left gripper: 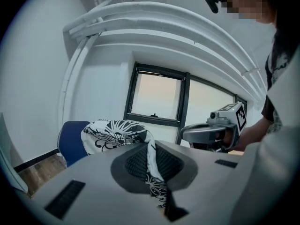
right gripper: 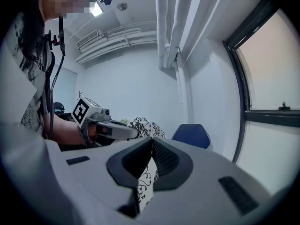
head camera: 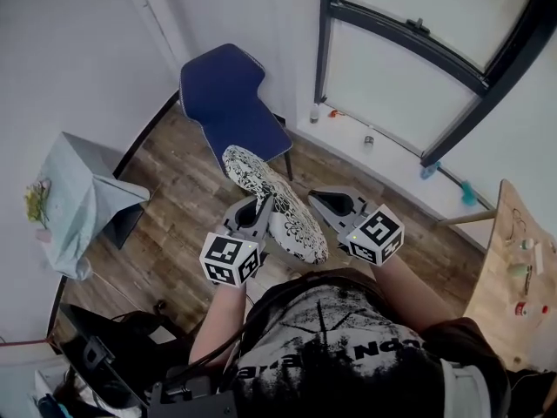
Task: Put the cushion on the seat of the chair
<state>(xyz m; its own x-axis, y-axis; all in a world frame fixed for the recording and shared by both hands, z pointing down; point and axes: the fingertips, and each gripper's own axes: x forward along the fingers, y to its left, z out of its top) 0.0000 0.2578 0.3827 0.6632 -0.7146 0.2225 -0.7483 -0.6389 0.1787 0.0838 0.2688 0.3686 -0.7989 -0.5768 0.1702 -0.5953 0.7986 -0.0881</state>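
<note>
The left gripper (head camera: 259, 207) is clenched on the left edge of the black-and-white cushion (head camera: 277, 205), with cloth pinched between its jaws. The cushion is held off the floor between both grippers. Its long axis runs from the jaws toward the blue chair (head camera: 228, 94) just beyond their tips. The right gripper (head camera: 320, 202) clamps the cushion's right edge.

Black-and-white floral cushion (head camera: 277, 207), blue chair (head camera: 231, 103)

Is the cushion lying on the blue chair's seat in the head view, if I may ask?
No, the cushion hangs pinched between the left hand-held gripper and the right hand-held gripper, short of the chair.
</note>
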